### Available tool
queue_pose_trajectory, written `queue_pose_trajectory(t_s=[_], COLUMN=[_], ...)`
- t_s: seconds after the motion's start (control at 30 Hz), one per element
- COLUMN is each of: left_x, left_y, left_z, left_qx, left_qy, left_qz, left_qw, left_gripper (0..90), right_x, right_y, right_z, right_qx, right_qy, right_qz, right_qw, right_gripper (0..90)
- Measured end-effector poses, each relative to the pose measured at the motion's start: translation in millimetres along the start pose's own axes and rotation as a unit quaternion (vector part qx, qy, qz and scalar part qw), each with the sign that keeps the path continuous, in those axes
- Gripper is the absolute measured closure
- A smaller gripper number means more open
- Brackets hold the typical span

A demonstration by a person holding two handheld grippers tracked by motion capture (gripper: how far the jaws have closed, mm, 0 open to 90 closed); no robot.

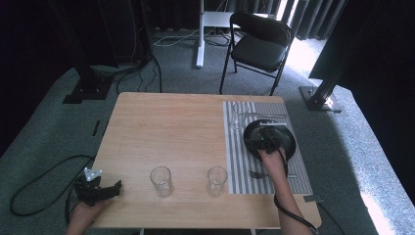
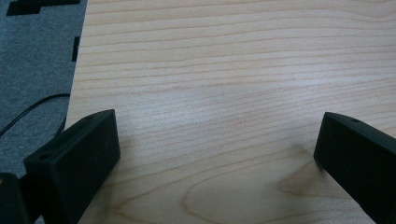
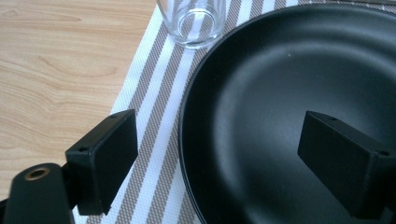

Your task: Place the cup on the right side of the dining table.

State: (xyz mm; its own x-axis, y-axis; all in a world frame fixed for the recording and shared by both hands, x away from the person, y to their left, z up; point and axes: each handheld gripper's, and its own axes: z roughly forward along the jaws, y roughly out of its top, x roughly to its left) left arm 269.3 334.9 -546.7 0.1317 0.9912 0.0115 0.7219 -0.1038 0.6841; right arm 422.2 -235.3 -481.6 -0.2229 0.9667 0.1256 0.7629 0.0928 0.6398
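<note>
Left claw jaws apart, right claw jaws apart

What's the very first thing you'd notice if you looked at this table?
Probably the black plate on the striped placemat at the table's right side, with the right gripper open over its near rim. Next, two empty glasses standing near the front edge, and the left gripper open at the front left corner.

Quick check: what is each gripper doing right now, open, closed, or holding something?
Left gripper: open, holding nothing, over bare table.
Right gripper: open, jaws astride the black plate rim, not clamped.
</note>
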Motion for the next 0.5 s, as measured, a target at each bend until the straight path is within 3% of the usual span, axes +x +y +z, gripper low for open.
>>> queue_pose_trajectory(t_s=[0.5], left_x=[0.0], left_y=[0.0], left_z=[0.0], left_qx=[0.000], left_qy=[0.000], left_qz=[0.000], left_qw=[1.0000], left_gripper=[0.6], right_x=[-12.1], right_y=[-37.8], right_z=[-12.0], right_qx=[-0.005], right_qy=[-0.003], right_qz=[0.009], right_qw=[0.9999], right_gripper=[11.6])
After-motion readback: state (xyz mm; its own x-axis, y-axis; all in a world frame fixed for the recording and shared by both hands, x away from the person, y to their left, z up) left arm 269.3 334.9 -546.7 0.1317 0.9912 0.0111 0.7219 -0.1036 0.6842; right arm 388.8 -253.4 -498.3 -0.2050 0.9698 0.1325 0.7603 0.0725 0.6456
